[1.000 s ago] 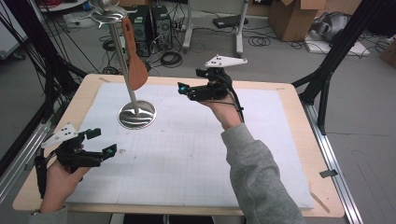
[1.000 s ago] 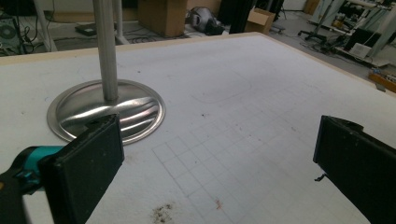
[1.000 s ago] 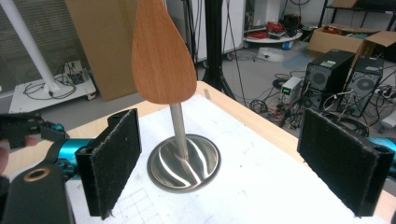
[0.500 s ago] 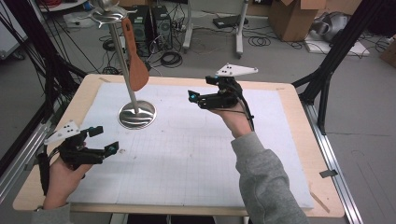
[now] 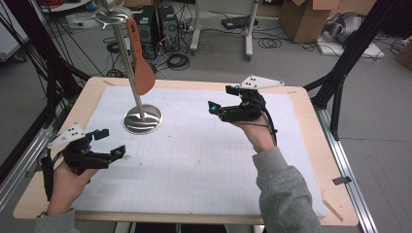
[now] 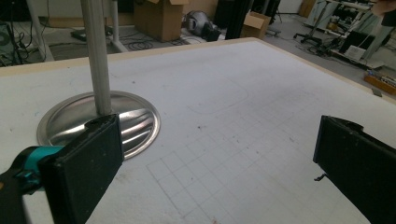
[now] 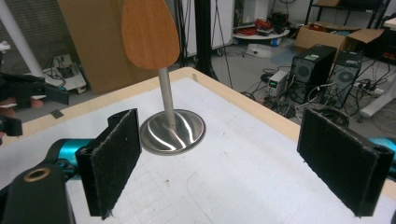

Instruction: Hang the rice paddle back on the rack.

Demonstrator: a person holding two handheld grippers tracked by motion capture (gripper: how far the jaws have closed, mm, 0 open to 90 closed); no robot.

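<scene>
Right gripper view showed my right tool [image 7: 233, 163] wide open and empty, aimed at the vertically hanging brown wooden spatula [image 7: 150, 33] on the shiny steel stand [image 7: 172, 129]. My left tool [image 5: 108, 143] was also open and empty, low beside that stand's base.

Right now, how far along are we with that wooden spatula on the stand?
Nothing looks done: the wooden spatula hangs from the metal stand. In hand: the right claw is open, raised and facing the stand; the left claw is open, low by the base. Left: reaching and gripping the spatula.
</scene>
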